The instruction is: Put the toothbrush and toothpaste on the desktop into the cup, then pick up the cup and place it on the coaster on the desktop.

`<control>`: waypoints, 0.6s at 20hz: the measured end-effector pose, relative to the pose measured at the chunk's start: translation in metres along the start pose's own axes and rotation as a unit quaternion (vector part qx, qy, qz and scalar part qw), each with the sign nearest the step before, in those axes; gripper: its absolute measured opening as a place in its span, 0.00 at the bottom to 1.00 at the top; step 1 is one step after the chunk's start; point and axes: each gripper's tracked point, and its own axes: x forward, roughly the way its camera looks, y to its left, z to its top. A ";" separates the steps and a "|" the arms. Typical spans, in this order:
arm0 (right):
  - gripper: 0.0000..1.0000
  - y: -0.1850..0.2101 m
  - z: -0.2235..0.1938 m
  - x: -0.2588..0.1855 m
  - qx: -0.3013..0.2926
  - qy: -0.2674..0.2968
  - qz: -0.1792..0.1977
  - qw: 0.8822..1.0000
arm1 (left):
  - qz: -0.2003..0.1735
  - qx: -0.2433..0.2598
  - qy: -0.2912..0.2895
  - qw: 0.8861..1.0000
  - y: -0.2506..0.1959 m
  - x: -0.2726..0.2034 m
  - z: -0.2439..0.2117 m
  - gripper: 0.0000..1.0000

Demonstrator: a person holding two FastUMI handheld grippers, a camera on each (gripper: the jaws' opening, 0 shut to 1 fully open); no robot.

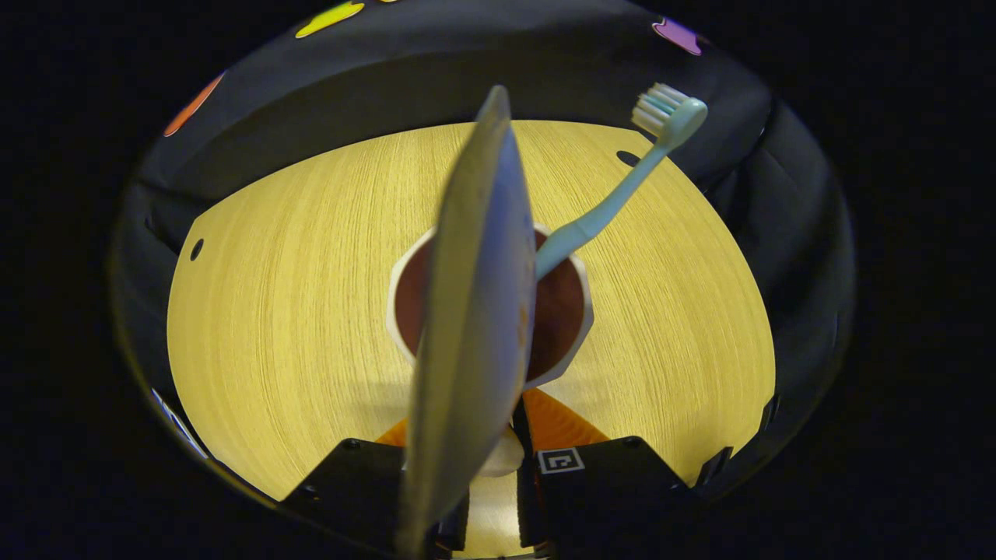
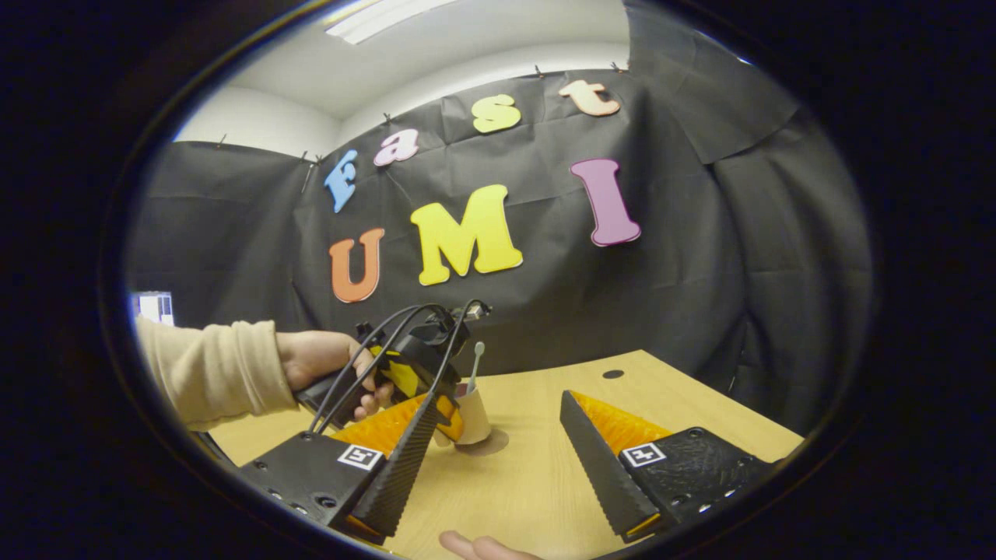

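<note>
Gripped near its cap end between the left gripper's [image 1: 490, 498] two fingers, the toothpaste tube [image 1: 467, 311] is standing edge-on and rising up the middle of the left gripper view, its far, flat end tilting above the cup [image 1: 564, 311]. Just behind the tube, the white-rimmed cup with its dark brown inside is sitting on the pale wooden desktop [image 1: 296, 311], and the light green toothbrush [image 1: 615, 194] is already leaning in it, handle down and bristles up toward the right. In the right gripper view, the right gripper [image 2: 502, 459] is hanging with its fingers spread wide apart and nothing between them, low over the desktop [image 2: 529, 482]. Farther off in that view, a hand [image 2: 323, 365] in a cream sleeve [image 2: 210, 373] is holding the left gripper [image 2: 412, 381] above the white cup [image 2: 471, 416], with the toothbrush [image 2: 476, 365] sticking up from it; whether the cup is resting on a coaster cannot be told.
</note>
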 end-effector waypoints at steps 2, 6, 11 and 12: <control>0.95 -0.006 0.000 0.000 0.002 0.000 -0.005 1.000 | -0.004 0.000 0.006 1.000 -0.014 -0.008 0.038 0.23; 0.95 -0.015 -0.001 0.006 0.016 0.002 -0.014 1.000 | 0.001 0.004 0.011 1.000 -0.028 -0.033 0.103 0.22; 0.95 -0.017 -0.008 0.006 0.022 0.017 -0.014 1.000 | -0.004 -0.015 -0.027 1.000 -0.043 -0.093 0.211 0.45; 0.95 -0.015 -0.009 0.007 0.018 0.017 -0.014 1.000 | -0.016 -0.026 -0.037 0.999 -0.047 -0.107 0.230 0.63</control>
